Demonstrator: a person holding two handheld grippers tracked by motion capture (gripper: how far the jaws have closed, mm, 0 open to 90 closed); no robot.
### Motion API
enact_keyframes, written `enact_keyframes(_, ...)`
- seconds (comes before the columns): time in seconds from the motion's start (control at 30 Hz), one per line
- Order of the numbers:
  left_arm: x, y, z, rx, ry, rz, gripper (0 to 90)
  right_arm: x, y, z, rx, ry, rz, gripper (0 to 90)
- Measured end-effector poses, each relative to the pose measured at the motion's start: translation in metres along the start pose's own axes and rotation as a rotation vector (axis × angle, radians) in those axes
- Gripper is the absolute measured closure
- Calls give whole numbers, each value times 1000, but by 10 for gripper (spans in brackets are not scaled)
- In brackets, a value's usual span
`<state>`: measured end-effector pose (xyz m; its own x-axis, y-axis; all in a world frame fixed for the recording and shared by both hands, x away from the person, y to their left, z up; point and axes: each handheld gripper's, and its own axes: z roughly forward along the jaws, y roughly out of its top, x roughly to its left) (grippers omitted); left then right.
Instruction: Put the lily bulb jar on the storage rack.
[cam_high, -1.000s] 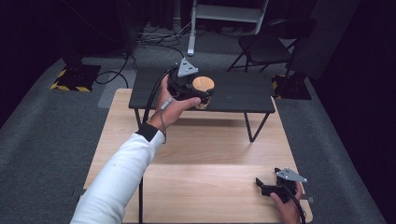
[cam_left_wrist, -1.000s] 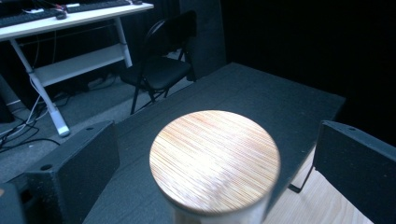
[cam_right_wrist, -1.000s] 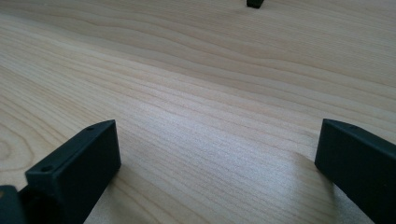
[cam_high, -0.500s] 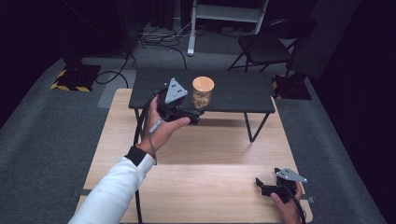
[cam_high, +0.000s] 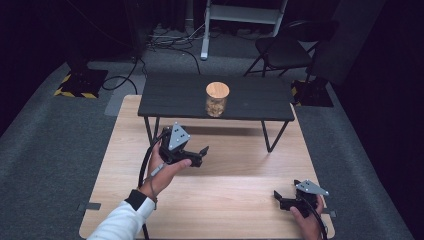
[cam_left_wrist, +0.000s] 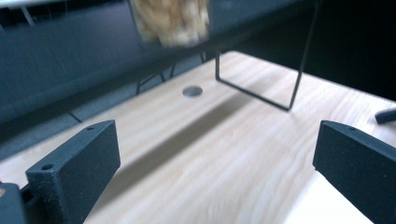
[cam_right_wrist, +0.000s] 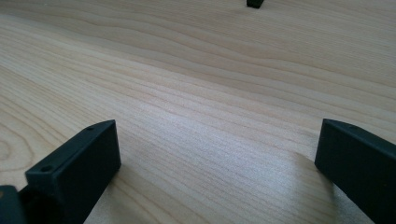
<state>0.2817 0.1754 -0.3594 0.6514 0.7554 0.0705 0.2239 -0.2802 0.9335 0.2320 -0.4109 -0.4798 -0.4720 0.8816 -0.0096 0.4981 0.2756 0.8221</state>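
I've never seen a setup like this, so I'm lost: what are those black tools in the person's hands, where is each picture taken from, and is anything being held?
No robot here: a person holds a hand tool with two black jaws in each hand. The high view looks down from above the person's side. In it the left gripper is raised over the wooden table, and the right gripper sits low near the table's front edge. The other two pictures come from cameras riding on each tool, looking along its jaws. Both pairs of jaws stand wide apart with nothing between them. A glass jar with a wooden lid stands on the small black table farther back.
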Motion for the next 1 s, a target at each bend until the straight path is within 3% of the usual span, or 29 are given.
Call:
enact_keyframes(0.4,-17,-56,0,33,-25,-31,5,-1,0,0,0,4,-3,0)
enact_keyframes(0.57,-22,-81,3,62,-19,-67,5,-1,0,0,0,4,-3,0)
enact_keyframes(0.7,-23,-98,7,97,-22,-70,5,-1,0,0,0,4,-3,0)
enact_keyframes(1.0,-30,-115,17,198,-34,-45,8,-1,0,0,1,5,-4,0)
